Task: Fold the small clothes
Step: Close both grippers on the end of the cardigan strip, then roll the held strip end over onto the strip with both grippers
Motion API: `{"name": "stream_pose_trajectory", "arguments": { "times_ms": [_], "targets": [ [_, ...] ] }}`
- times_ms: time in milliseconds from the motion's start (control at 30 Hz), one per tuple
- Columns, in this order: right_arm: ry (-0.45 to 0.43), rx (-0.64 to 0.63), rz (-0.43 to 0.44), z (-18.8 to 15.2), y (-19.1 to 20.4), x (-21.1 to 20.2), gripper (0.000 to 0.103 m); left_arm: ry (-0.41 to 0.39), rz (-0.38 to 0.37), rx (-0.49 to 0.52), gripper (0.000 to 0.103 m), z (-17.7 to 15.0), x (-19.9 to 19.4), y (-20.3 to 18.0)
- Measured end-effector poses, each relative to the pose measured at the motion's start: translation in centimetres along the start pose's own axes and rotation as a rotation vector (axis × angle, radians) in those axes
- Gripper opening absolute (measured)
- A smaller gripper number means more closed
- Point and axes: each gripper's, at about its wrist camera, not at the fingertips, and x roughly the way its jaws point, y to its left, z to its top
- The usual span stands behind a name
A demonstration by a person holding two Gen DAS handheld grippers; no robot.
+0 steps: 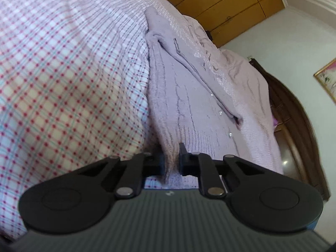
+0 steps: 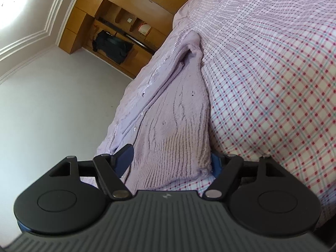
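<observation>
A lilac knitted cardigan [image 1: 189, 105] with small pearly buttons lies stretched out on a bed with a red-and-blue checked sheet [image 1: 63, 84]. My left gripper [image 1: 171, 163] is shut on the cardigan's ribbed hem, and the cloth is pinched into a narrow fold between its black fingers. In the right wrist view the same cardigan [image 2: 178, 109] runs away from me along the sheet [image 2: 273, 84]. My right gripper [image 2: 171, 159] stands open and wide, with the flat ribbed hem lying between its blue-padded fingers [image 2: 126, 153]. The cloth's edge partly hides the right-hand finger.
A wooden wardrobe [image 1: 220, 4] stands beyond the bed. A dark wooden headboard [image 1: 294, 115] and a framed picture [image 1: 327, 79] are at the right. In the right wrist view, open wooden shelves hold a dark bag [image 2: 111, 46]; a pale wall fills the left.
</observation>
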Motion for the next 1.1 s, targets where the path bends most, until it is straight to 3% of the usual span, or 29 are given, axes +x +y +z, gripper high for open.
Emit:
{"name": "stream_pose_trajectory", "arguments": {
  "times_ms": [67, 133, 200, 267, 367, 500, 667, 867, 1100],
  "targets": [
    [0.0, -0.004, -0.024, 0.0, 0.0, -0.2, 0.069, -0.012, -0.014, -0.001, 0.013, -0.1, -0.1, -0.2],
    [-0.006, 0.0, -0.056, 0.0, -0.2, -0.3, 0.055, -0.039, -0.031, -0.017, 0.012, 0.3, -0.5, -0.1],
    [-0.012, 0.018, -0.082, 0.1, -0.5, -0.5, 0.034, -0.066, -0.051, -0.032, 0.012, 0.5, -1.2, 0.2],
    [-0.015, 0.024, -0.094, 0.1, -0.8, -0.6, 0.028, -0.079, -0.069, -0.047, 0.012, 0.8, -1.4, 0.4],
    [-0.021, 0.003, -0.101, 0.1, -0.6, -0.6, 0.028, -0.075, -0.077, -0.056, 0.012, 0.4, -2.0, 0.5],
    [-0.03, -0.01, -0.074, 0.1, -0.2, -0.6, 0.019, -0.087, -0.118, -0.049, 0.012, 0.3, -2.4, 0.2],
    [-0.04, -0.009, 0.022, 0.3, 0.3, -0.4, 0.011, -0.103, -0.161, -0.075, 0.012, 0.8, -2.2, 0.0],
    [-0.049, -0.032, 0.04, 1.1, 1.9, 0.2, 0.01, -0.128, -0.257, -0.095, 0.012, 2.7, -2.3, 0.1],
    [-0.083, -0.001, 0.123, 3.1, 2.7, 1.3, 0.01, -0.147, -0.284, -0.051, 0.012, 4.5, -1.3, -1.8]
  ]
}}
